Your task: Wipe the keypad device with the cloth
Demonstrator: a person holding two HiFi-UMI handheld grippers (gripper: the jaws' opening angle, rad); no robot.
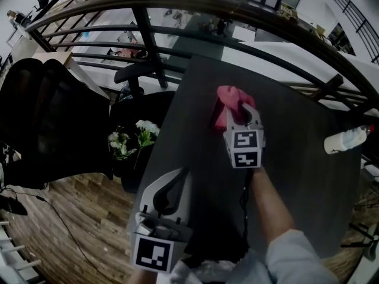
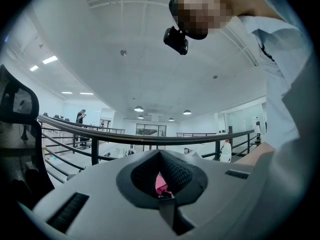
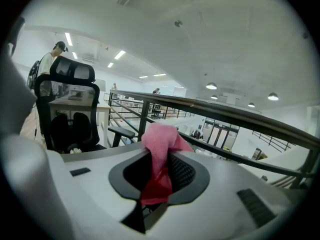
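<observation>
Head view gives us the dark table (image 1: 308, 176) from above, with the right gripper (image 1: 243, 108) held over its middle, a little toward the far edge, on a bare forearm (image 1: 269, 203). Its jaws are clamped on the pink cloth (image 1: 228, 96): in the right gripper view we see the cloth (image 3: 160, 139) pinched between the jaws of the right gripper (image 3: 160, 156), one bunch standing out past the tips and a darker fold hanging down inside the hollow behind them. We cannot tell whether the cloth touches the table. The left gripper (image 1: 183, 173) sits at the table's left edge near the near corner, well apart from the cloth; in the left gripper view we see the left gripper (image 2: 160, 154) with its jaw tips brought together, holding nothing, and only a sliver of pink showing through the hollow behind them. A white bottle (image 1: 348, 139) lies at the table's right edge, and white flowers (image 1: 139, 136) stand just beyond the left edge.
</observation>
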